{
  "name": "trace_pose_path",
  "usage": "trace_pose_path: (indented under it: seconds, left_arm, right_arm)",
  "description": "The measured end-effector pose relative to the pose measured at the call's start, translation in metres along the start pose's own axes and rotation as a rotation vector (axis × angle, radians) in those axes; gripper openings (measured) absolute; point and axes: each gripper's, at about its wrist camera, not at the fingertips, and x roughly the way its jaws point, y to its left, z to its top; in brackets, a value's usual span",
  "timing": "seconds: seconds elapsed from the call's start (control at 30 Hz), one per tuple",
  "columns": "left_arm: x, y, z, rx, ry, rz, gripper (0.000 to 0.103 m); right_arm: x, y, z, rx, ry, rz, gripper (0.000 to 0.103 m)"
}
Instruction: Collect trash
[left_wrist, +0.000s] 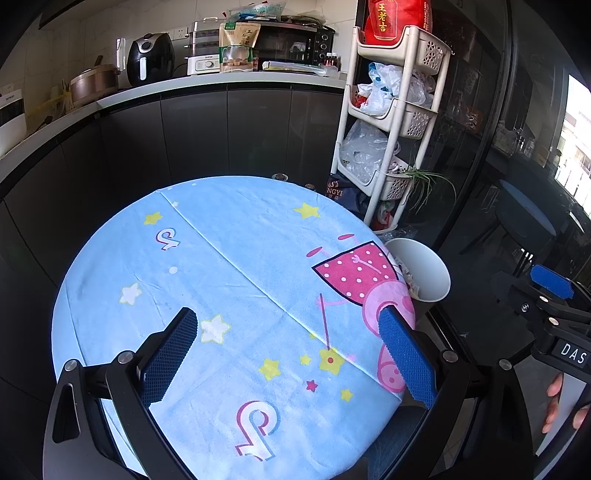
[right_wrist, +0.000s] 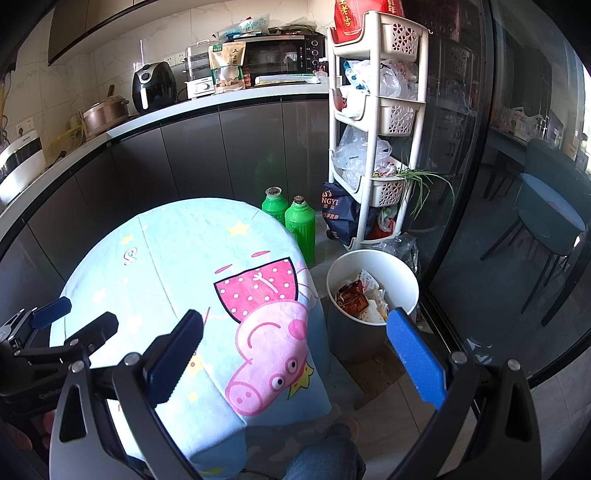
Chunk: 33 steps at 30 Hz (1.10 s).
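A round table under a light blue cartoon cloth (left_wrist: 229, 295) fills the left wrist view, and I see no loose trash on it. A white bin (right_wrist: 373, 288) stands on the floor right of the table and holds several crumpled wrappers (right_wrist: 356, 301). The bin also shows in the left wrist view (left_wrist: 424, 269). My left gripper (left_wrist: 288, 354) is open and empty above the table. My right gripper (right_wrist: 295, 354) is open and empty above the table's right edge, left of the bin. Each gripper shows at the edge of the other's view.
Two green bottles (right_wrist: 291, 218) stand on the floor behind the table. A white tiered rack (right_wrist: 380, 122) with plastic bags stands at the right. A dark counter (right_wrist: 207, 107) with appliances runs behind. A glass door (right_wrist: 517, 184) is at the right.
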Motion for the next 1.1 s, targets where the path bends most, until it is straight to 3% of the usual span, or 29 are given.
trace_pose_path:
  seconds: [1.1]
  left_arm:
    - [0.0023,0.0039,0.0014,-0.002,0.002,0.004,0.095]
  right_arm:
    - [0.0046,0.0061,0.0021,-0.003,0.004,0.006,0.1]
